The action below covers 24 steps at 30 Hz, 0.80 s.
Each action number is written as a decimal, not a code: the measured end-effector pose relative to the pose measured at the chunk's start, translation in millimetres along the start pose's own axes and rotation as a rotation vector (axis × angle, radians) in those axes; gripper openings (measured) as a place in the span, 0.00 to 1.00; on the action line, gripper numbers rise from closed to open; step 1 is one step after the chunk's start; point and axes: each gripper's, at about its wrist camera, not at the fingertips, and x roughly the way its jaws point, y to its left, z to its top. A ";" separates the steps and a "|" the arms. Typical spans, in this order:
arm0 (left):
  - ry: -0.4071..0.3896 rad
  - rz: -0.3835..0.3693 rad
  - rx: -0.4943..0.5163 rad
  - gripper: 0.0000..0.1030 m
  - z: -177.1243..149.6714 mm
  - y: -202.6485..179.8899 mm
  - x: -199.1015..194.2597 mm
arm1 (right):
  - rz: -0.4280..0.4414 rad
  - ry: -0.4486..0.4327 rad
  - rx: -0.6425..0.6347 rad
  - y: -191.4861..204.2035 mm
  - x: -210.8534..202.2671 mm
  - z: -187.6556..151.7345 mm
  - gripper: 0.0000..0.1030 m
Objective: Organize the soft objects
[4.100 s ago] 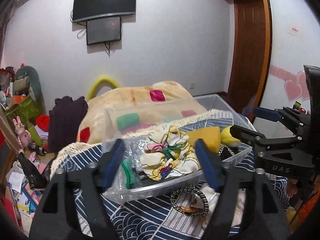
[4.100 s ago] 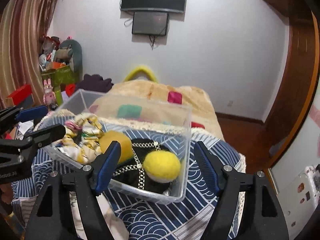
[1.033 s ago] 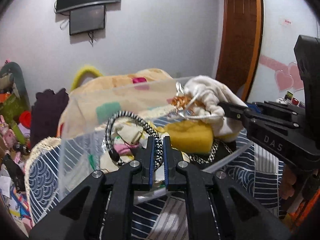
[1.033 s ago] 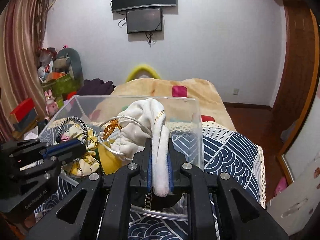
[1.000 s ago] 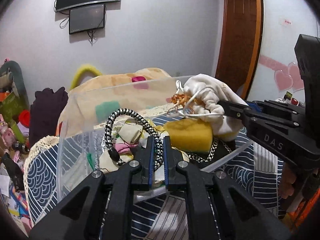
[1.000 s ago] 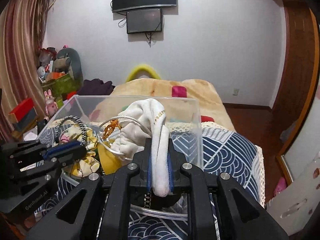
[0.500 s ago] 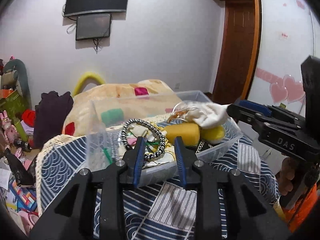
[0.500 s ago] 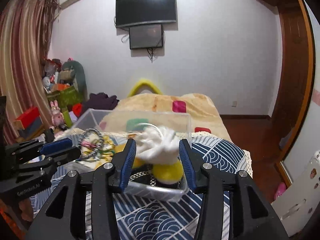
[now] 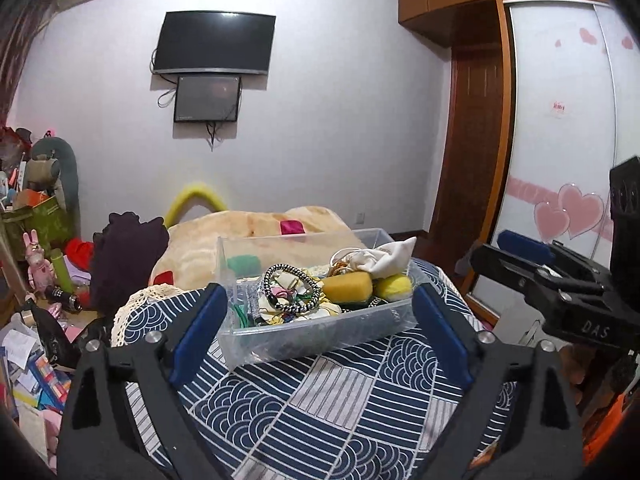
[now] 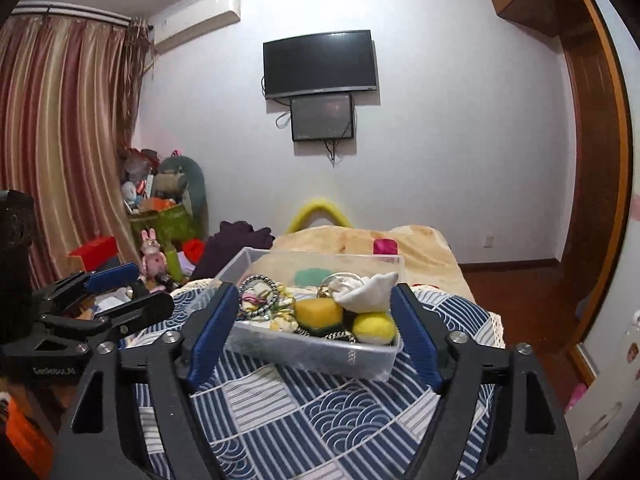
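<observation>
Left wrist view shows your left tool [image 9: 316,330] spread wide and empty. Beyond it, the clear plastic bin [image 9: 320,330] on the bed's blue patterned cover [image 9: 340,404] holds, left to right, braided cord loop [image 9: 292,289], yellow sponge [image 9: 347,285], white cloth pouch [image 9: 384,259]. Your right tool [image 10: 314,332] also gapes empty. Nothing loose remains visible; sorting looks essentially finished.

Black left gripper [image 9: 318,336] and right gripper [image 10: 312,336], blue-padded fingers [image 9: 198,334], silver screws, "DAS" lettering.
</observation>
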 end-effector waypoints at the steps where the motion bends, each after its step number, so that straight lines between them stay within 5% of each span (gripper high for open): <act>1: -0.001 -0.001 0.001 0.94 -0.9 -0.9 -3.3 | -0.003 -0.009 0.001 0.5 -3.4 -2.2 0.81; 5: -0.015 0.009 0.003 0.96 -5.8 -5.0 -15.6 | -0.035 -0.043 -0.010 4.5 -12.3 -7.1 0.82; 9: -0.038 0.017 -0.004 0.98 -8.1 -7.2 -25.9 | -0.043 -0.069 -0.016 7.4 -20.7 -10.8 0.95; 24: -0.062 0.042 0.015 0.98 -12.2 -12.5 -32.4 | -0.046 -0.096 -0.033 13.1 -29.7 -20.1 0.95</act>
